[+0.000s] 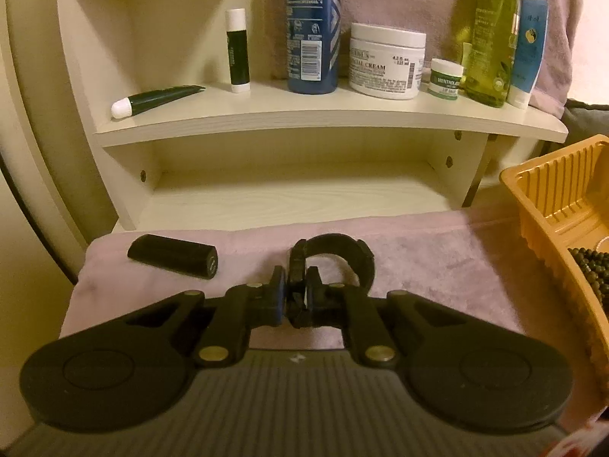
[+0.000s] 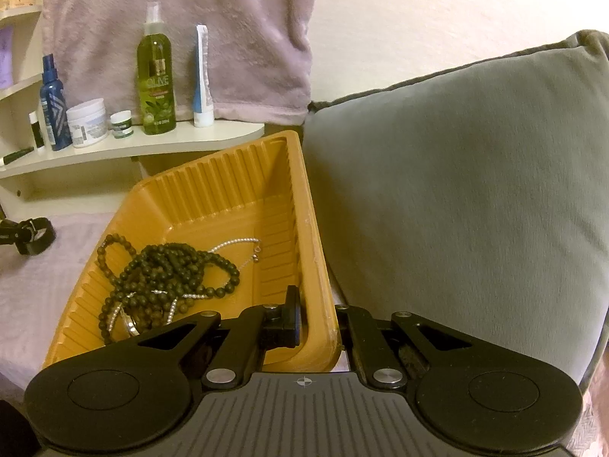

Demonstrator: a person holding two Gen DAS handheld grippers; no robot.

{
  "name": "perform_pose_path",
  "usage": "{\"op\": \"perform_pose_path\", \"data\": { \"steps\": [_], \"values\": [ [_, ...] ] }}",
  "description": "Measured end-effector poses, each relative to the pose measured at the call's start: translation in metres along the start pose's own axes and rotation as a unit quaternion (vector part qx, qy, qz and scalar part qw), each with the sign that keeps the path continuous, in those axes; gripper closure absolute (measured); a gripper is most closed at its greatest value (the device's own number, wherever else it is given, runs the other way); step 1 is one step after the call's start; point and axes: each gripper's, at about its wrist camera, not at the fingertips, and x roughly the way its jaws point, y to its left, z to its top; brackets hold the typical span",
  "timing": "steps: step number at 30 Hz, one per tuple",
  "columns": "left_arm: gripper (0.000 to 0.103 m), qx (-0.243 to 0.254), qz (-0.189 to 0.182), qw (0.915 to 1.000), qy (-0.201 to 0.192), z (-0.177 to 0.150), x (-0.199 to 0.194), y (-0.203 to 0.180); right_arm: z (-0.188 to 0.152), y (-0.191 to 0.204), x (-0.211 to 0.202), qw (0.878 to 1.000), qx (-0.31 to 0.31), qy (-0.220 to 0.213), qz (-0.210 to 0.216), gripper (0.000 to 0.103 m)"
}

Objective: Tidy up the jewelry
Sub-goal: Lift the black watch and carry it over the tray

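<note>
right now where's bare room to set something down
Free: the lower shelf under the toiletries, and the towel between the black band and the orange tray. Crowded: the upper shelf and the tray's beaded near end.

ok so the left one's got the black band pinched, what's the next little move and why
Probably lift the black band off the towel and carry it right to the orange tray. The left gripper is closed on it, and the right gripper clamps the tray's rim.

Mauve towel-covered surface and white shelf

On the towel [image 1: 437, 251] lie a black tube [image 1: 173, 256], black bracelet [image 1: 342, 257] and orange tray [image 2: 228, 182]; the shelf [image 1: 304, 114] carries toiletries.
</note>
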Motion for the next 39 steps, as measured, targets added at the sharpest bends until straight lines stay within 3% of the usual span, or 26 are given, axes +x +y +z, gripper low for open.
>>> {"op": "perform_pose_path", "data": {
  "steps": [24, 30, 39],
  "values": [
    [0.094, -0.004, -0.028, 0.9990, -0.036, 0.012, -0.049, -0.013, 0.002, 0.002, -0.006, 1.000, 0.000, -0.009, 0.005, 0.098],
    [0.094, 0.005, -0.066, 0.9966, -0.050, 0.020, -0.066, -0.037, 0.002, 0.002, -0.007, 1.000, 0.001, -0.011, 0.007, 0.098],
    [0.094, 0.033, -0.175, 0.9832, -0.040, 0.016, -0.085, -0.105, 0.003, 0.001, -0.006, 1.000, 0.003, -0.012, 0.009, 0.098]
  ]
}}
